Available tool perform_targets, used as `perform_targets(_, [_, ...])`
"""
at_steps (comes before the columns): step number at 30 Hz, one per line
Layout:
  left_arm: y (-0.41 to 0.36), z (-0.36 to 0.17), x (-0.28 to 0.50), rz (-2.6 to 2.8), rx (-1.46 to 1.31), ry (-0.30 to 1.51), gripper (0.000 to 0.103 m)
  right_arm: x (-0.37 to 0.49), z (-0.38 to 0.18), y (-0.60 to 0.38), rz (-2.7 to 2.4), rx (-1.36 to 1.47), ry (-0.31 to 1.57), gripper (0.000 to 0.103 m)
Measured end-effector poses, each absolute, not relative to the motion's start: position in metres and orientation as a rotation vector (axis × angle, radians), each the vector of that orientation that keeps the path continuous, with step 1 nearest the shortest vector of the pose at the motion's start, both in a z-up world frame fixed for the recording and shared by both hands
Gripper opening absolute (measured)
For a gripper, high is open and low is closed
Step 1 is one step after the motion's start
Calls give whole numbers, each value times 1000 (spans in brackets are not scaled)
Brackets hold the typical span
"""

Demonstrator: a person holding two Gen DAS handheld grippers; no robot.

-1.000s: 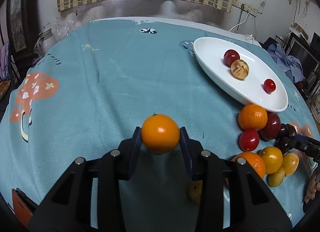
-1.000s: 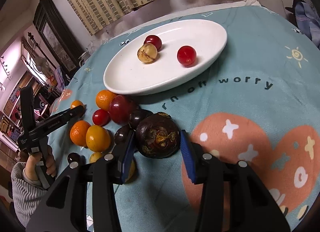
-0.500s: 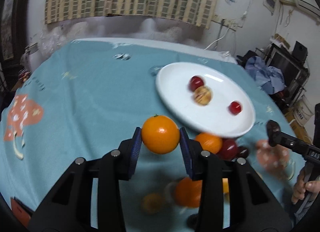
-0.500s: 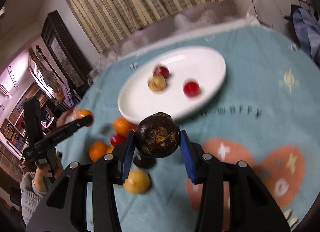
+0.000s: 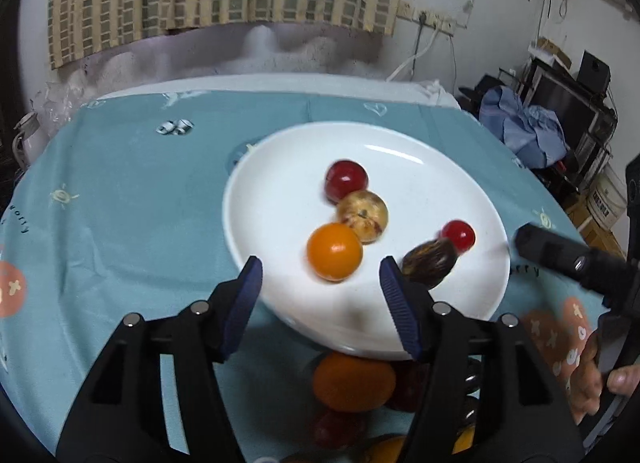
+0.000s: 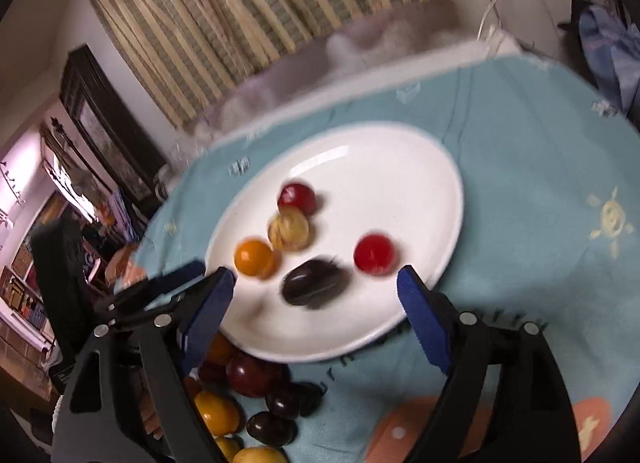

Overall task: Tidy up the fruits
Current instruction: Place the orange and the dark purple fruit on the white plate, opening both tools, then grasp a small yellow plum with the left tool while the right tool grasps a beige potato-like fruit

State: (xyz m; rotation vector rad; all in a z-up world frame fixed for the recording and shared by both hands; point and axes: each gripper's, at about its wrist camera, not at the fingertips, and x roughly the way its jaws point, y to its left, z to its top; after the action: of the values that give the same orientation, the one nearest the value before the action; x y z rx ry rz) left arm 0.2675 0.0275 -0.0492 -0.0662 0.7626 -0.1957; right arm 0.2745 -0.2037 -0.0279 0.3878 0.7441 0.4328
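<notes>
A white oval plate (image 5: 400,167) (image 6: 400,167) sits on the teal tablecloth. On it lie an orange (image 5: 334,252) (image 6: 253,256), a dark purple fruit (image 5: 429,263) (image 6: 313,281), a speckled yellow fruit (image 5: 363,215) (image 6: 289,229) and two red fruits (image 5: 345,180) (image 5: 458,235). My left gripper (image 5: 320,295) is open and empty just above the plate's near rim, behind the orange. My right gripper (image 6: 316,307) is open and empty over the near rim, behind the dark fruit, and also shows in the left wrist view (image 5: 560,257).
A pile of loose fruit lies on the cloth in front of the plate: an orange (image 5: 352,381), a dark red plum (image 6: 254,377), dark round fruits (image 6: 272,427) and yellow ones (image 6: 216,413). The table's far edge meets a curtained wall. Clutter stands at the right.
Both grippers moved over the plate and opened. The orange left the left gripper and the dark purple fruit left the right gripper; both now lie on the plate.
</notes>
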Motion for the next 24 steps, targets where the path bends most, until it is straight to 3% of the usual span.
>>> perform_targets(2, [41,-39,255,-191,-103,740,63,262,-16,-210,457,408,715,84])
perform_targets(4, [53,-33,242,-178,-131,719,79,250,-10,-209,471,396,708,85])
perform_targets(5, [62,-30,229,-152,-139,698,79,242,-10,-208,476,385,708,88])
perform_targets(14, [75,-59,135,-94,-57,747,79,171,-41,-186,505,265,803,90])
perform_targets(24, [94,-78,130,44,-24,819,79,150,-58,-159,502,98,812,90])
